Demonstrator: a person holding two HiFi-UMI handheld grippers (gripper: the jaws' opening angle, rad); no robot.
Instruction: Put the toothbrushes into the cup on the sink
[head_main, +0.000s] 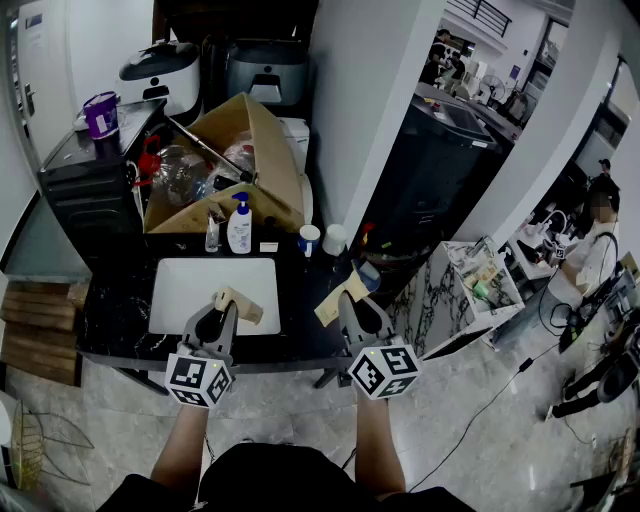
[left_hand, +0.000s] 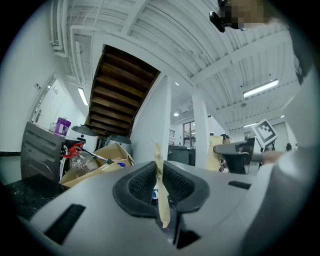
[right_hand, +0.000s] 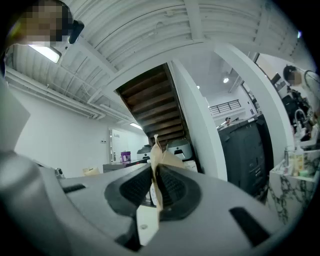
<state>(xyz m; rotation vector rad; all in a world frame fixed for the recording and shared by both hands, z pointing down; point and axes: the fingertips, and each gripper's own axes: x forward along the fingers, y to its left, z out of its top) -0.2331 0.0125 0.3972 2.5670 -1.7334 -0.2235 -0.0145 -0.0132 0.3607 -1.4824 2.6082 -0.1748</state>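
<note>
My left gripper hovers over the white sink basin, shut on a flat tan paper packet. In the left gripper view the packet shows edge-on, pinched between the ribbed pads of the left gripper. My right gripper is over the dark counter to the right of the basin, shut on a second tan packet; that packet stands upright in the right gripper. A blue-and-white cup and a white cup stand behind the basin. What the packets contain is hidden.
A soap pump bottle and a small bottle stand at the sink's back edge. An open cardboard box full of bottles sits behind them. A white pillar rises at the right; a marble-patterned bin lies beyond.
</note>
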